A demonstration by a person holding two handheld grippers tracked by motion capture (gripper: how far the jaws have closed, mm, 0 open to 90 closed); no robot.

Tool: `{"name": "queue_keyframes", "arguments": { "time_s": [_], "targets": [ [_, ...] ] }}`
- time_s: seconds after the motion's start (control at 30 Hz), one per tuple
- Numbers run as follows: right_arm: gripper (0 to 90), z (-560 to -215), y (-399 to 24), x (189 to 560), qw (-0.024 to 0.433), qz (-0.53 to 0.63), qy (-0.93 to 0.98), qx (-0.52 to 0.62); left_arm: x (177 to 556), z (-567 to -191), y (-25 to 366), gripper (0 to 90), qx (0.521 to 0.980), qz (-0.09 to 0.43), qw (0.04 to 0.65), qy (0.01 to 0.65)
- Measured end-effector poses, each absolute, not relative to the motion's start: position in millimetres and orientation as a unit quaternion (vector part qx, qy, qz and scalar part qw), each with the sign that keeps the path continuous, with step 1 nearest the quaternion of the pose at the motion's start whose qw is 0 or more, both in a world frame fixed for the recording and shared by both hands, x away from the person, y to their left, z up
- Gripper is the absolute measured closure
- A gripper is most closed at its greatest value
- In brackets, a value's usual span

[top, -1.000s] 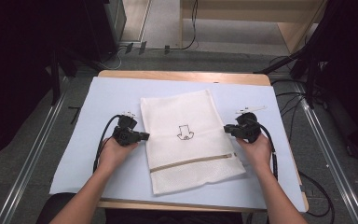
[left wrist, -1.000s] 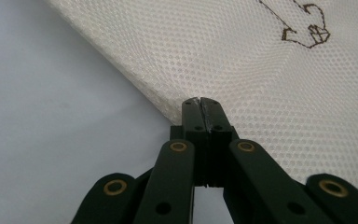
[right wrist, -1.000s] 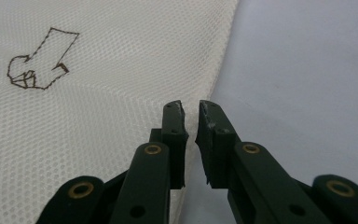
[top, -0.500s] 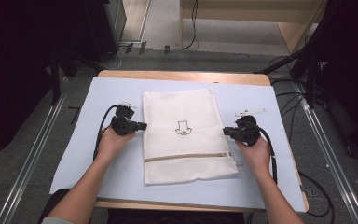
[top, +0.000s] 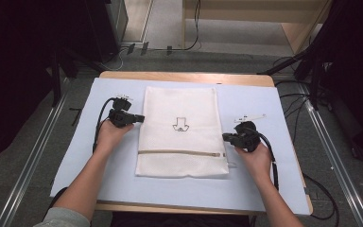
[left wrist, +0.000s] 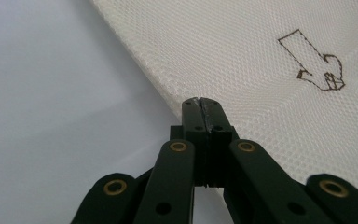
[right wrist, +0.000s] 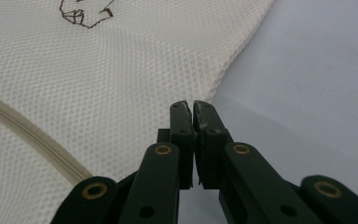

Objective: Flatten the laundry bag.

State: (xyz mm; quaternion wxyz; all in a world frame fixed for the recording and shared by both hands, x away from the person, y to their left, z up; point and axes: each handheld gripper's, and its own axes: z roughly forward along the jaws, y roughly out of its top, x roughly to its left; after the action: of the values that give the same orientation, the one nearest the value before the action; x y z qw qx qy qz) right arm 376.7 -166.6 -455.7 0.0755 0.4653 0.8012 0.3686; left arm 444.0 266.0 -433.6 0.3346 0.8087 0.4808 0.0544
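With your left gripper and right gripper clamped empty beside the white mesh zippered laundry bag, any pull could slide off its edges.

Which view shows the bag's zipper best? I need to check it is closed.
The high view: the zipper runs as a whole tan line across the mesh bag near its close end. The right gripper view catches a short curved stretch at its left edge; the left gripper view looks at mesh and the printed arrow instead.

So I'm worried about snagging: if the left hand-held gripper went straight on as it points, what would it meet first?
Probably the white mesh bag: the left hand-held gripper, jaws shut, points at its near edge.
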Motion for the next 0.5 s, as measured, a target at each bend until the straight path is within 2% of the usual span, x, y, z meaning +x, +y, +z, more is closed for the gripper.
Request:
{"name": "queue_keyframes", "arguments": {
  "time_s": [0.5],
  "targets": [
    [87.1, -456.7, -165.6, 375.0, 0.076, 0.365, 0.804, 0.464, 451.1, -438.7, 265.4, 90.0, 0.806, 0.062, 0.335, 0.483]
  ]
}}
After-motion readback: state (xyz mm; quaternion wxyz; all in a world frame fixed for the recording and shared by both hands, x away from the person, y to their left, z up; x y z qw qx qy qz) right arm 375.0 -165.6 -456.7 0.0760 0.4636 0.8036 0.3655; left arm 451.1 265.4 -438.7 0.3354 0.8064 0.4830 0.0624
